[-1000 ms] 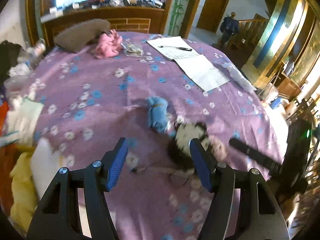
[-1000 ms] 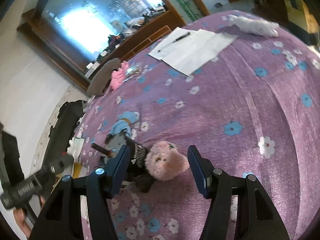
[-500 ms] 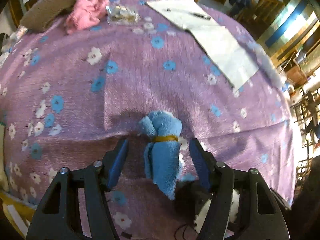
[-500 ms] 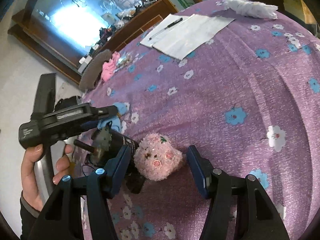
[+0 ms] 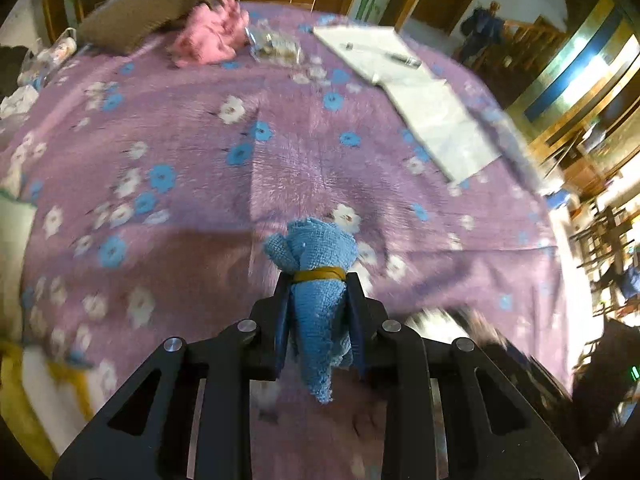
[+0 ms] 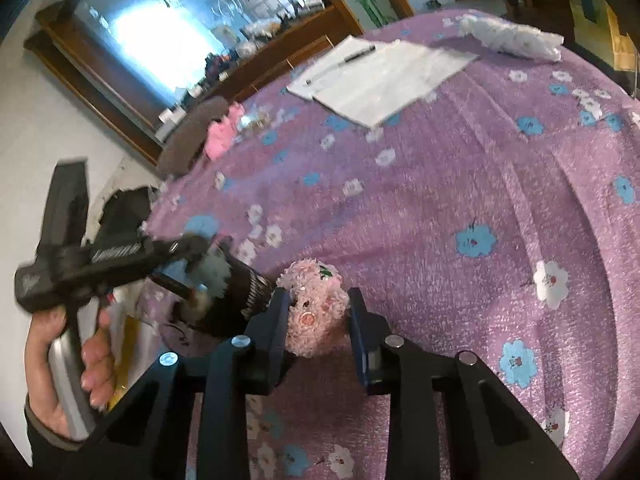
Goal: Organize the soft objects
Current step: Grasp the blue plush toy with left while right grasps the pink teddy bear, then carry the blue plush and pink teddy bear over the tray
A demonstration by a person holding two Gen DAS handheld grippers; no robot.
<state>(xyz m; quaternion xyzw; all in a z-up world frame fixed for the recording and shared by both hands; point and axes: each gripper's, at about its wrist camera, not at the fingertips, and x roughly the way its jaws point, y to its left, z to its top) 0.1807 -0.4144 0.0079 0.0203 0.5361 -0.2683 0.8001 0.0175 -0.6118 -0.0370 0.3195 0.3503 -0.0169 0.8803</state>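
My left gripper [image 5: 318, 286] is shut on a rolled blue towel [image 5: 318, 280] bound with a yellow band; the roll sticks out past the fingertips above the purple flowered cloth [image 5: 280, 152]. My right gripper [image 6: 318, 300] is shut on the fluffy pink head of a plush toy [image 6: 314, 304], whose black and white body [image 6: 228, 292] lies to the left on the cloth [image 6: 480, 180]. The left gripper's handle [image 6: 88, 260], held by a hand, shows at the left of the right wrist view.
At the far side lie a pink soft item [image 5: 208, 38], a brown cushion [image 5: 148, 4], a clear packet [image 5: 276, 44], and white papers with a pen [image 5: 400, 68]. A white cloth [image 6: 512, 38] lies at the far right edge. Yellow and white fabrics [image 5: 48, 392] sit at the left.
Both grippers have closed: the left on the blue towel roll, the right on the pink plush head. The left gripper moved in over the towel from farther back.
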